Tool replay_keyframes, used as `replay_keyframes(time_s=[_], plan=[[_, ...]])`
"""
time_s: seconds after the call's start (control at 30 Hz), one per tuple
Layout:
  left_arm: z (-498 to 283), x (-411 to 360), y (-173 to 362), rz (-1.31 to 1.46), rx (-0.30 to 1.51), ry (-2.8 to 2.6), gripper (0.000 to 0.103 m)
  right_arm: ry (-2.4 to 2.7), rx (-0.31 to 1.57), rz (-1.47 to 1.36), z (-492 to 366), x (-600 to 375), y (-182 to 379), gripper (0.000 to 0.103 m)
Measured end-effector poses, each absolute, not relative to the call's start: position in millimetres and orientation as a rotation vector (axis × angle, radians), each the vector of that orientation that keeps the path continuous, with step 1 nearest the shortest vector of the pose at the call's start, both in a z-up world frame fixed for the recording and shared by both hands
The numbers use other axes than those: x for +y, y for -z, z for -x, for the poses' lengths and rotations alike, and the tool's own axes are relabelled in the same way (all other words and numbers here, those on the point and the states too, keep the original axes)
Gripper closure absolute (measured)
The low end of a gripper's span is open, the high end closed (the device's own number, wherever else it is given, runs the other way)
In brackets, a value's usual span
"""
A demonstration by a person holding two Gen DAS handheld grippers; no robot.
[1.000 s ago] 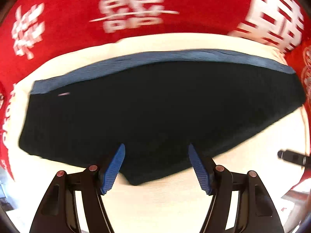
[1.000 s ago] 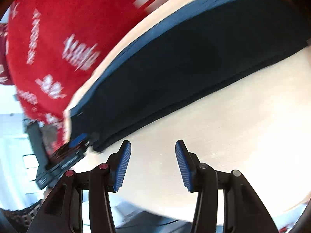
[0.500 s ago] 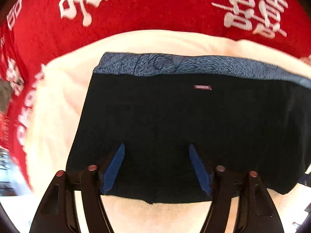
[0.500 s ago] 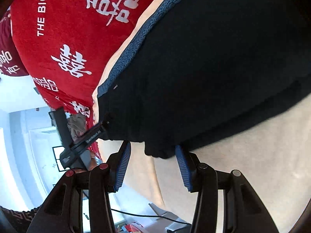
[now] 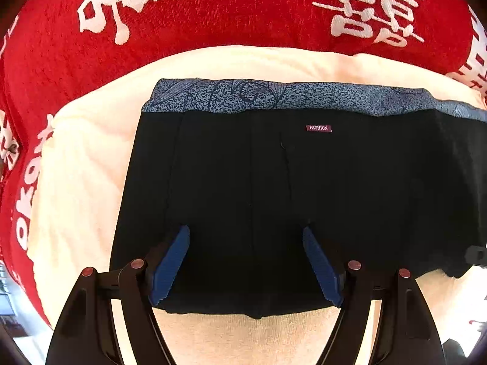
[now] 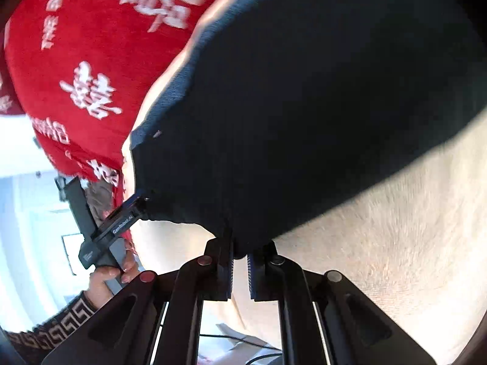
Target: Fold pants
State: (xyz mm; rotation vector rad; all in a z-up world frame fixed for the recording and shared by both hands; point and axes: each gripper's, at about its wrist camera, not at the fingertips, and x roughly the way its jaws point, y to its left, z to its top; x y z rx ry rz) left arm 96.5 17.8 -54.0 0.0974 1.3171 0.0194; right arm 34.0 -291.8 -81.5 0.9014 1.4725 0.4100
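1. Left gripper: jaws spread wide, nothing between them; both blue pads lie over the near edge of the pants, one to each side of a lengthwise crease.
2. Pants, left wrist view: a black folded panel directly ahead of the left gripper, lying flat on the cream blanket. The near hem sits just behind the pad tips; the panel extends past the right pad toward the frame edge.
3. Label: a small maroon tag reading "FASHION", ahead of the right pad, just short of the waistband.
4. Waistband: a blue patterned strip along the far edge of the pants.
5. Red cloth: white characters on red, beyond the cream blanket, farthest from the left gripper.
6. Right gripper: jaws drawn nearly together, pinching the near corner of the pants; black fabric bunches at the pad tips.
7. Right wrist view, leftward: the left gripper touches the pants' edge, held by a hand; the blanket lies to the right.
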Motion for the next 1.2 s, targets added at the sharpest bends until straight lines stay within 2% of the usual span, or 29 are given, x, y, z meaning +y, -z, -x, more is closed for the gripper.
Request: replay_keyframes(time_s=[0.03, 0.1, 0.2, 0.37, 0.5, 0.57, 0.63, 0.77, 0.8, 0.87, 1.0, 1.2], plan=[[-95.9, 15.8, 52.5, -0.105, 1.323, -0.03, 0.024, -0.408, 1.489, -0.885, -32.0, -296.8, 78.7, 0.082], [-94.7, 8.6, 47.5, -0.121, 1.338, -0.064, 0.025, -0.382, 1.504, -0.821, -27.1, -314.4, 65.3, 0.071], [-92.3, -15.2, 30.8, -0.081, 1.332, -0.066, 0.025, -0.281, 1.45, -0.727, -32.1, -352.8, 40.2, 0.071], [-98.6, -98.5, 12.2, -0.007, 1.288, 0.083, 0.025, -0.182, 1.356, -0.556, -74.0, -394.6, 9.5, 0.071], [-109.5, -169.5, 31.7, 0.008, 1.322, 0.156, 0.024, -0.176, 1.365, -0.397, -94.4, -395.8, 11.7, 0.071], [-99.2, -196.1, 50.9, -0.037, 1.359, 0.144, 0.024, -0.153, 1.417, -0.285, -92.5, -392.8, 28.1, 0.078], [-89.3, -193.9, 53.3, 0.0, 1.313, 0.114, 0.02, -0.175, 1.369, -0.276, -82.0, -396.4, 27.2, 0.078], [-95.9, -183.2, 49.4, 0.063, 1.399, 0.081, 0.02, -0.177, 1.394, -0.255, -75.1, -397.0, 23.6, 0.078], [-100.1, -184.2, 45.9, 0.046, 1.398, 0.068, 0.02, -0.172, 1.398, -0.268, -78.1, -394.0, 18.5, 0.075], [-114.0, -187.5, 35.9, 0.003, 1.337, 0.045, 0.02, -0.194, 1.357, -0.312, -85.3, -395.2, 6.1, 0.075], [-157.9, -191.3, 35.8, -0.004, 1.285, -0.01, 0.02, -0.216, 1.306, -0.29, -130.2, -391.3, 2.1, 0.071], [-207.0, -187.5, 60.0, 0.038, 1.28, -0.081, 0.02, -0.199, 1.328, -0.258, -196.3, -383.0, 37.2, 0.072]])
